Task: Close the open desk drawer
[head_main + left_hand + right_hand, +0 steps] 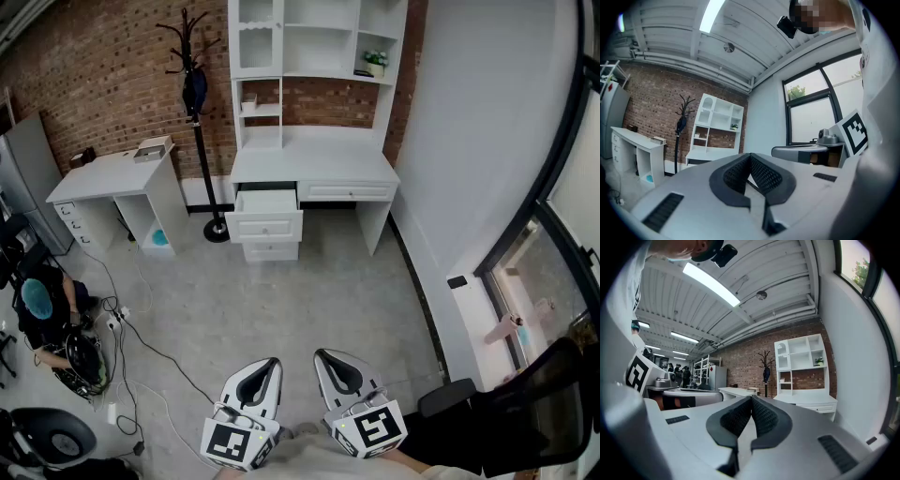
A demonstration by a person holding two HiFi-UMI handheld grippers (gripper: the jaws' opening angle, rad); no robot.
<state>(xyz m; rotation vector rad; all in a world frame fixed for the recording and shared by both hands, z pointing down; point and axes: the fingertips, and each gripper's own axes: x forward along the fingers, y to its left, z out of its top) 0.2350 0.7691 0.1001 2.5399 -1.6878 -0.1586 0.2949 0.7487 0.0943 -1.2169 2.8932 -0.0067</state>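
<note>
Drawer interior (267, 200), head view only

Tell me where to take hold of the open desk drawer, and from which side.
Go for the open drawer's front panel, coming from the room side, square to the white desk. It juts out past the desk's front, facing the room, so a push on its middle should likely slide it in. Any handle is too small to see.

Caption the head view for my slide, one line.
Left gripper and right gripper, both shut, face a white desk across the floor, its drawer pulled open.
</note>
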